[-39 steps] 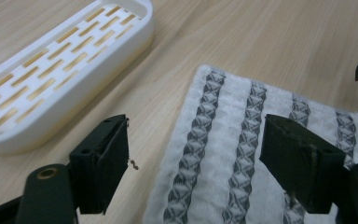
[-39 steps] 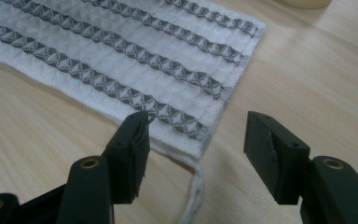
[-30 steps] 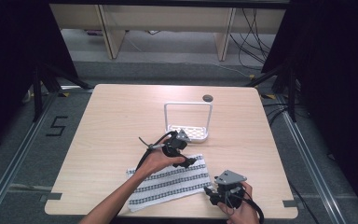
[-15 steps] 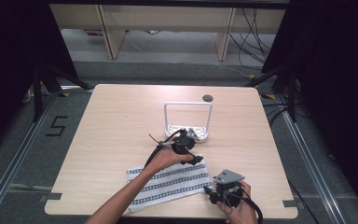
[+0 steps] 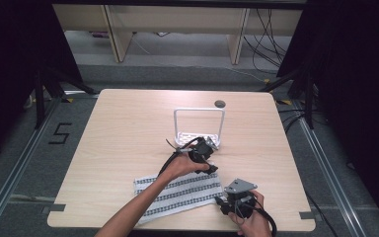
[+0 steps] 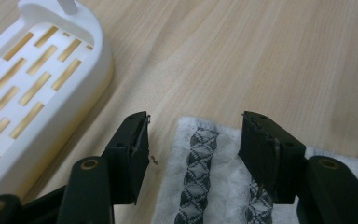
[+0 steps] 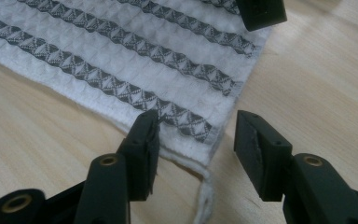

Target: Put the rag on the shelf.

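Now the left gripper (fingers wide) has reached the towel's far corner; right gripper likewise wide.

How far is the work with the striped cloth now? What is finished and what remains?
Done: the striped cloth lies flat on the table, near the white rack. In hand: both grippers are open, each at a corner, the left gripper at the far right corner, the right gripper at the near right one. Neither has closed yet. Left: gripping the corners and whatever follows, probably folding the cloth or lifting it.
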`<state>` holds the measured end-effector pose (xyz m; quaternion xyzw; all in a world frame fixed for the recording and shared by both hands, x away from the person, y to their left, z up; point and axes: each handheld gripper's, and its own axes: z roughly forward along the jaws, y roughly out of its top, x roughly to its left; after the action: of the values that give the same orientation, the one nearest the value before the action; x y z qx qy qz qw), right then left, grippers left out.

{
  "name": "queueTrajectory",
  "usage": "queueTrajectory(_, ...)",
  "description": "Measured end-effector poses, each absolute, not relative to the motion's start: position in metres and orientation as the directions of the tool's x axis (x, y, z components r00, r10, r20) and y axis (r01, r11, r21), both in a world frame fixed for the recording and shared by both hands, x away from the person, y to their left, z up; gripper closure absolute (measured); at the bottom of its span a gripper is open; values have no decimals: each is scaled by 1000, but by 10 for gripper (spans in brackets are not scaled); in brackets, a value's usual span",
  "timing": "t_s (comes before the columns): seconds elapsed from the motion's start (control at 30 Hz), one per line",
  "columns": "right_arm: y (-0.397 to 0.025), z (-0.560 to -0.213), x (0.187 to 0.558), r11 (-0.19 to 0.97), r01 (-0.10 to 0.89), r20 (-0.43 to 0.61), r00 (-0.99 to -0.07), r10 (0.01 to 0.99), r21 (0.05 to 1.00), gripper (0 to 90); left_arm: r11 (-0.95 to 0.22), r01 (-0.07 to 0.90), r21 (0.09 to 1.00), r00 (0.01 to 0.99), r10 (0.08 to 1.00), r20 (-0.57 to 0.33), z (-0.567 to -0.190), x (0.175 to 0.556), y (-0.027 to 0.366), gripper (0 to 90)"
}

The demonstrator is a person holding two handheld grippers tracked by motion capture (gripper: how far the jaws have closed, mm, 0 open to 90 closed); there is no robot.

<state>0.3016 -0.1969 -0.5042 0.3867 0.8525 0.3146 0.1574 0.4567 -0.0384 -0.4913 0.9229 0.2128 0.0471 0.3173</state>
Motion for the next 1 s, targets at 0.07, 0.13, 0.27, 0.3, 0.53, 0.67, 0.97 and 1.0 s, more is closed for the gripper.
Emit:
queueTrajectory(0.07, -197, -505, 303, 507, 552, -32, -655, 755, 662, 526, -711, 363, 603, 905, 423, -46, -492, 457, -40, 428)
queueTrajectory(0.13, -198, -505, 303, 508, 555, -28, -656, 754, 659, 536, -714, 359, 602, 906, 421, -40, -494, 457, -41, 433)
queueTrajectory(0.27, -197, -505, 304, 506, 558, -16, -661, 750, 658, 583, -715, 367, 595, 905, 422, -50, -497, 458, -42, 458)
queueTrajectory(0.3, -198, -505, 305, 512, 546, -25, -667, 744, 663, 593, -712, 373, 595, 904, 425, -58, -497, 458, -41, 469)
queueTrajectory(0.53, -196, -505, 305, 502, 559, -10, -661, 750, 660, 653, -716, 368, 593, 905, 422, -51, -496, 460, -40, 527)
queueTrajectory(0.67, -197, -506, 308, 493, 559, 4, -664, 748, 667, 704, -707, 379, 597, 901, 429, -63, -496, 459, -39, 602)
queueTrajectory(0.97, -198, -506, 309, 461, 586, 56, -656, 753, 667, 830, -716, 355, 601, 915, 398, -65, -496, 457, -39, 793)
queueTrajectory(1.0, -198, -507, 309, 462, 584, 56, -658, 751, 668, 840, -719, 350, 600, 916, 396, -61, -495, 456, -39, 793)
